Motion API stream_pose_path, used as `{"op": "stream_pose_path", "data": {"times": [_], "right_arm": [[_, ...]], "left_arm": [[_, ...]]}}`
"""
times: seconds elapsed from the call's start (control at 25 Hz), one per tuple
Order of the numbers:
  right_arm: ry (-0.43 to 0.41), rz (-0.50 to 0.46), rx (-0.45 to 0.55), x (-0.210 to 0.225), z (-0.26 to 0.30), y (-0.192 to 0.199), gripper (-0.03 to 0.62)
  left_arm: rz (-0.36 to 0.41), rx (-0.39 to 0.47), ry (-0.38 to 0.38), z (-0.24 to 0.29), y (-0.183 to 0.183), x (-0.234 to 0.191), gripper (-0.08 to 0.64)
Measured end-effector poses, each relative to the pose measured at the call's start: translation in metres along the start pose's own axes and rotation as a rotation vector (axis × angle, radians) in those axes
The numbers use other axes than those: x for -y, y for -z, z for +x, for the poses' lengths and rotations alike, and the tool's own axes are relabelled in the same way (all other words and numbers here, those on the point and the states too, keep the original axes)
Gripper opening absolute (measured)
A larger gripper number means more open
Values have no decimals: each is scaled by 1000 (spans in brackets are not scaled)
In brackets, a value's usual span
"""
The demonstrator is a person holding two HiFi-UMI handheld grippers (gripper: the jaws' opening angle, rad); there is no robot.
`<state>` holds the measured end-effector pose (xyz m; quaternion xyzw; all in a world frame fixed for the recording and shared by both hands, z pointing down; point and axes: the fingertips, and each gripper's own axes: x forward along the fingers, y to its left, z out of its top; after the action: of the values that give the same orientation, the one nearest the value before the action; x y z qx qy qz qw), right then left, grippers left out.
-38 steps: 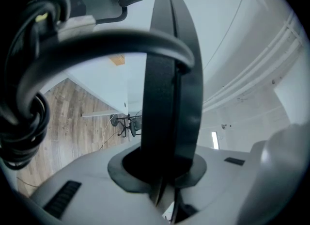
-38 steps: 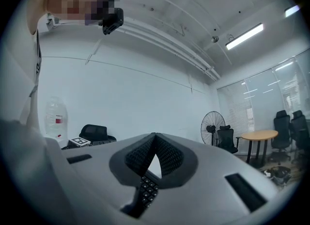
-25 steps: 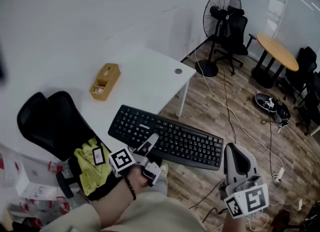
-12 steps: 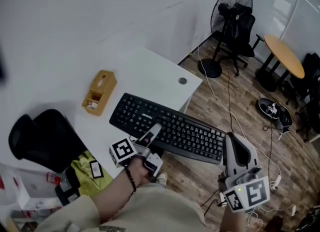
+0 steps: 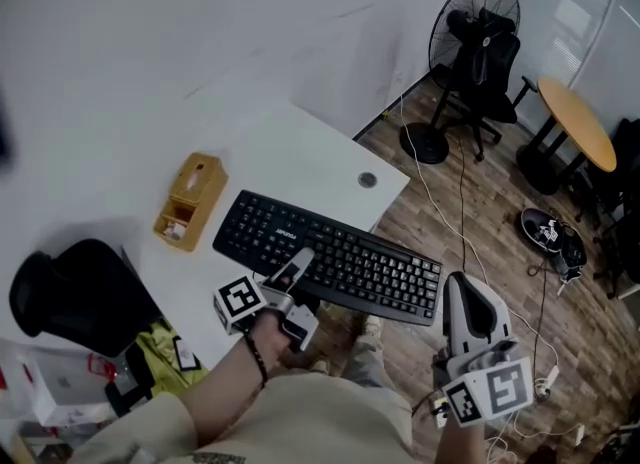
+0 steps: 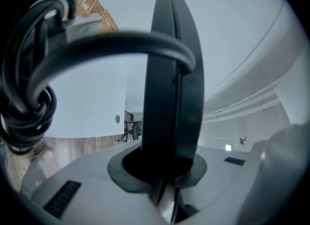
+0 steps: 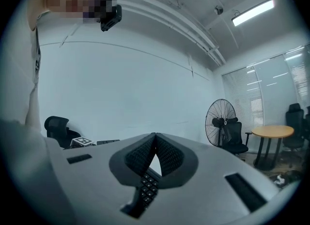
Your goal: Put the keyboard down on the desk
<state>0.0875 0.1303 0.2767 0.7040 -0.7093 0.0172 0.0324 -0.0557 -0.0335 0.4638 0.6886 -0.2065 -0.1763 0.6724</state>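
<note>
Left gripper (image 5: pixel 297 268) clamped narrow on black keyboard (image 5: pixel 350 257), near edge. Keyboard looks just above white desk (image 5: pixel 300 147), right end overhanging floor. Right gripper (image 5: pixel 465 292) closed, empty. Shift left, lower flat, mind cable (image 6: pixel 121 42).

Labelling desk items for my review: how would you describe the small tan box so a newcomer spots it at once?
Find the white desk against the wall. In the head view, an oblong box lies on its top, just left of the black keyboard. It is the only mustard-yellow thing there, small and blocky beside the long, flat keyboard.
</note>
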Motion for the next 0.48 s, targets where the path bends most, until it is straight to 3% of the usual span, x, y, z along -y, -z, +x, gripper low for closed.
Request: {"op": "stream_pose_path", "data": {"times": [0.48], "right_arm": [[-143, 22, -17, 95, 117, 12, 25]], "left_arm": [[5, 103, -63, 113, -34, -15, 87]]}}
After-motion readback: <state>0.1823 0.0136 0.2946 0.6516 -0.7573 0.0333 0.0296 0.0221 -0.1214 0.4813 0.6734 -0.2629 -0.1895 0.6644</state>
